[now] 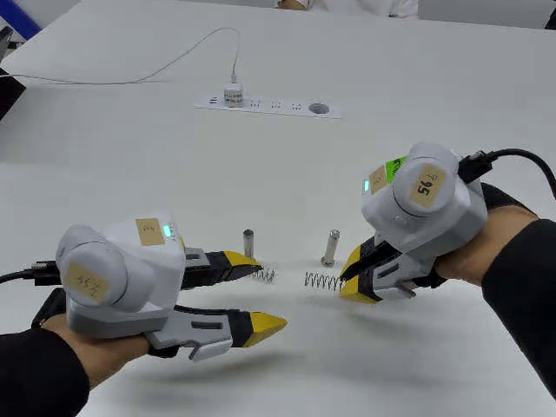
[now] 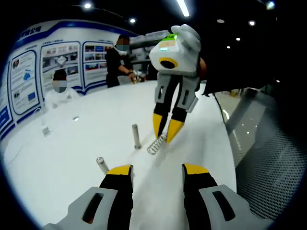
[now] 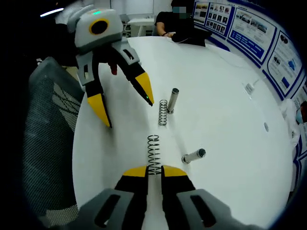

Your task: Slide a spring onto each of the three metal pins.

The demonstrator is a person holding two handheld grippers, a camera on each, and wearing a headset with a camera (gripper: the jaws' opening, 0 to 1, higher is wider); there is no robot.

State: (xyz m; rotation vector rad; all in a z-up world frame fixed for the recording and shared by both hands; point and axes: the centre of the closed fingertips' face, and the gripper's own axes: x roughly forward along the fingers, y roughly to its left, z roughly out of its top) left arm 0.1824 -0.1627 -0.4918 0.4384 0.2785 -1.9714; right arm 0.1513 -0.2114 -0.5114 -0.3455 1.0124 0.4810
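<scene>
Two short metal pins stand on the white table [image 1: 130, 165]: one [image 1: 248, 243] by my left gripper, one [image 1: 331, 248] by my right. A long spring [image 1: 321, 281] lies flat, and my right gripper [image 1: 352, 280] is shut on its end; the right gripper view shows the spring [image 3: 153, 151] running out from between the jaws, next to a pin [image 3: 194, 155]. A shorter spring [image 1: 264, 274] lies beside the far jaw tip of my left gripper [image 1: 254, 294], which is open and holds nothing. The left gripper view shows the right gripper [image 2: 168, 127], the held spring [image 2: 156, 143] and both pins [image 2: 136, 136] [image 2: 102, 164].
A white power strip [image 1: 268, 105] with a plug and a cable lies at the middle back of the table. A mesh chair [image 3: 45, 143] stands off the table's edge. People sit at the far side [image 2: 122, 64].
</scene>
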